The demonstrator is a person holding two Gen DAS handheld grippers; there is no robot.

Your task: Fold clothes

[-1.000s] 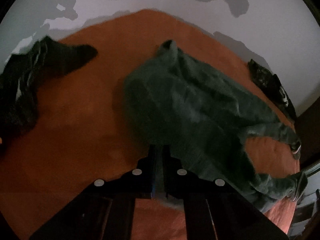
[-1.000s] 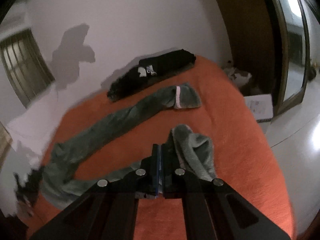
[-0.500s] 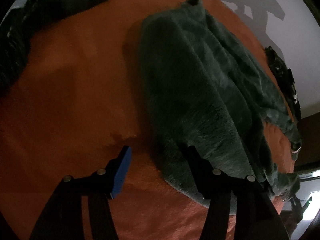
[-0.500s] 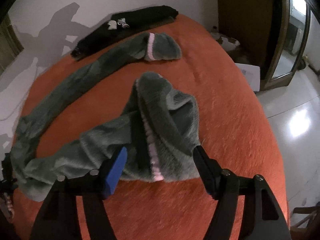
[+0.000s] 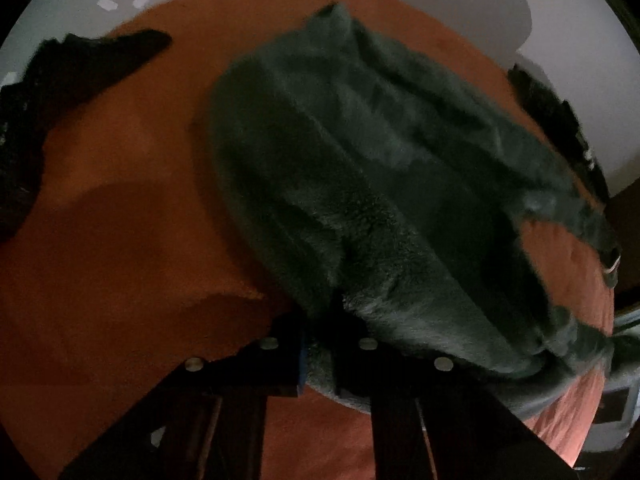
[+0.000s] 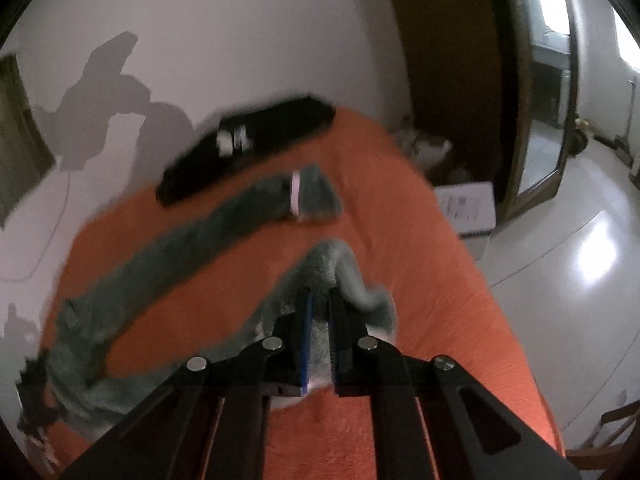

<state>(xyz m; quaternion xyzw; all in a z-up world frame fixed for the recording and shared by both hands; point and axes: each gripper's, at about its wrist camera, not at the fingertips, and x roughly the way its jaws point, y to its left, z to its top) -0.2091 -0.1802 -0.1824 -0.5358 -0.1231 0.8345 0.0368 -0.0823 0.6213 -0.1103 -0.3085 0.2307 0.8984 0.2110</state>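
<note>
1. Bed [image 5: 120,240]: covered by an orange spread; it carries all the clothing in both views.
2. Green fleece garment [image 5: 380,184]: a dark green, fluffy piece lying across the middle of the bed. In the left wrist view its broad body fills the centre; in the right wrist view [image 6: 192,256] two long, narrow parts run away toward the wall, one ending in a pale pink band.
3. Left claw [image 5: 320,344]: its jaws have just been closing and are now clenched on the near edge of the green fleece garment, with fabric bunched between the blue pad and the opposite finger.
4. Right claw [image 6: 319,320]: its jaws have just been closing and now grasp a fold of the same garment; grey-green pile shows in the narrow gap between the fingers and spills over the right one.
5. Black garment [image 6: 256,140]: folded long, with a white print, lying at the far edge of the bed against the wall.
6. Second dark garment [image 5: 72,80]: crumpled at the left edge of the bed in the left wrist view.
</note>
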